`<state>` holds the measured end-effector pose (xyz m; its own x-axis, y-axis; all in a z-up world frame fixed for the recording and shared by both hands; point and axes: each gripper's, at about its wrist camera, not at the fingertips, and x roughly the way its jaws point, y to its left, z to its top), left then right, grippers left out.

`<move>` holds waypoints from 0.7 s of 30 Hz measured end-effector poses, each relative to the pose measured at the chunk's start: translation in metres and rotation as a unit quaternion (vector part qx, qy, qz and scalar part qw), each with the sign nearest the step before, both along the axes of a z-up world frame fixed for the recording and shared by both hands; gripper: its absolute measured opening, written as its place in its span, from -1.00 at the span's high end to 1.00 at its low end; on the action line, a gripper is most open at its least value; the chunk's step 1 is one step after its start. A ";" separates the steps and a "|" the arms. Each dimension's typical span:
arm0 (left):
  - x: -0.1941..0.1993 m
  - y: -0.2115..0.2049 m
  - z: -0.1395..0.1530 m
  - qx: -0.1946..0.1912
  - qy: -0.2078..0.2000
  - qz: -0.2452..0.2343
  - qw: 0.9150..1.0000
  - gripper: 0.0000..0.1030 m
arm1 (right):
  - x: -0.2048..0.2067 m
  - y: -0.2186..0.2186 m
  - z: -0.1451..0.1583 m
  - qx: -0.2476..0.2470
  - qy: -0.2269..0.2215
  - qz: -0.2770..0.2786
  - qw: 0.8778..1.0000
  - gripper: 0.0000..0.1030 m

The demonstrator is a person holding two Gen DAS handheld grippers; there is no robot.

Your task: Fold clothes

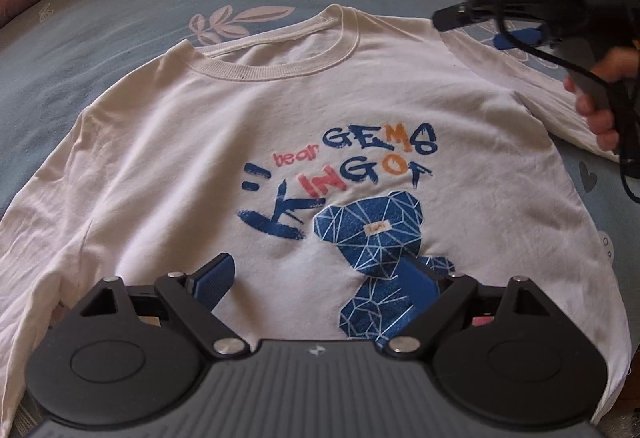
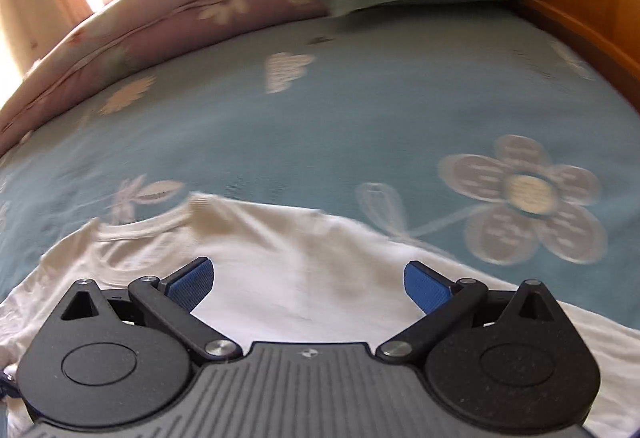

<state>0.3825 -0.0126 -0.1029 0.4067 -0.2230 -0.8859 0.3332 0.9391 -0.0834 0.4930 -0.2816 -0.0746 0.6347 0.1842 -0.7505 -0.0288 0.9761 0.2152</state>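
Left gripper (image 1: pixel 320 278) jaws wide, empty, above white T-shirt (image 1: pixel 224 126) lying flat mid-bed (image 1: pixel 120 18). Right gripper (image 2: pixel 308 282) wide too, over shoulder. Light, limp cotton (slides easily); pinch shoulder seam and hem.

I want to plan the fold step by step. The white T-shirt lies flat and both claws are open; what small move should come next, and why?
Probably lower the right claw onto the T-shirt at its shoulder and close: it hovers open there, holding nothing, and no fold has begun.
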 end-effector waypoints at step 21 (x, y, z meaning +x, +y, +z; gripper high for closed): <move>0.059 0.063 0.031 -0.128 -0.013 0.042 0.991 -0.79 | 0.032 0.026 0.012 -0.015 0.019 0.092 0.995 -1.00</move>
